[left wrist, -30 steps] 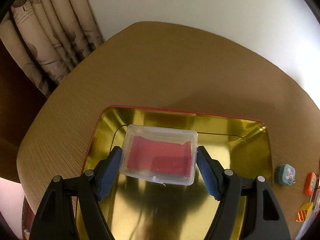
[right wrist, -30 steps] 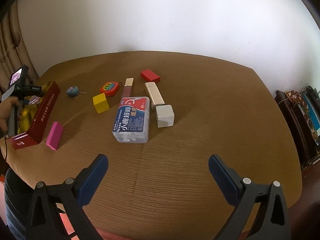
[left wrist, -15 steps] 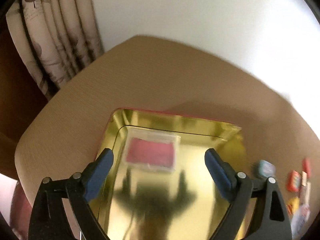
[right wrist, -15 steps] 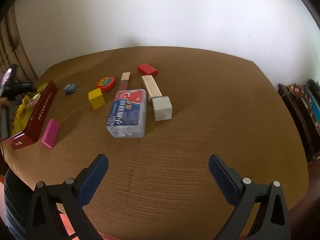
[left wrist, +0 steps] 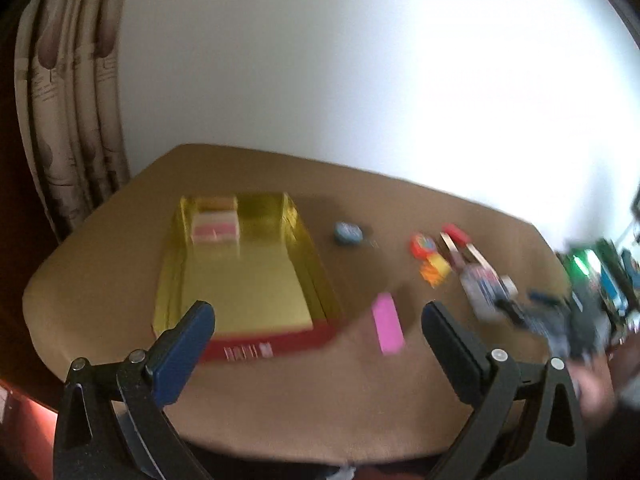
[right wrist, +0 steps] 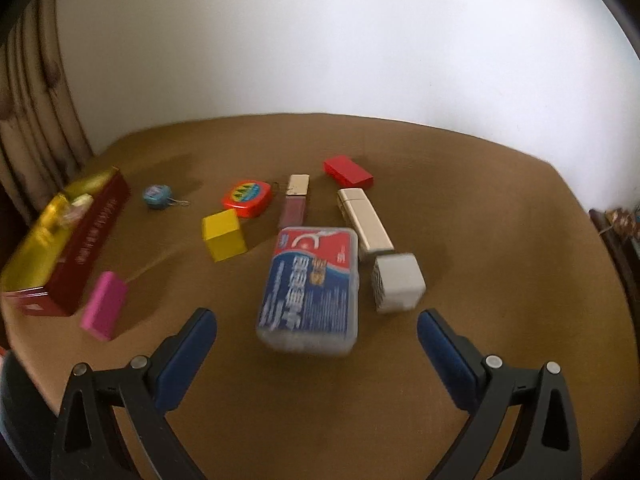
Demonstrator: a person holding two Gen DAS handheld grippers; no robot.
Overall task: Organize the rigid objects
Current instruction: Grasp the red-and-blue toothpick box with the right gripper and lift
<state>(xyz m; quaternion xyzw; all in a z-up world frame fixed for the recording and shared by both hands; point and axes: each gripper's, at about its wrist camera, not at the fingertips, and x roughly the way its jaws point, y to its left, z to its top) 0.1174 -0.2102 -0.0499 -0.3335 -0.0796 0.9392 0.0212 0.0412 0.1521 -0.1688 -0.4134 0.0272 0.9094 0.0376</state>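
The right gripper (right wrist: 316,328), jaws wide and empty, faces the clear floss-pick box (right wrist: 310,290) at twelve o'clock: straddle its long sides squarely. The left gripper (left wrist: 318,318), jaws just opened, holds nothing; the gold tin (left wrist: 308,256) waits at nine o'clock.

L gripper (left wrist: 318,314) jaws opened, pulled back off clear box (left wrist: 215,227) in tin (left wrist: 256,280).

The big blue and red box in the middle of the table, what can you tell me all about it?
The clear plastic box is rectangular with rounded corners and a see-through body. A red, white and blue label with printed writing too blurred to read covers its top. It lies flat on the brown table, lid shut, its long side running away from the camera. A gold case and a white cube sit close on its right; whether they touch is unclear. Nothing grips it.
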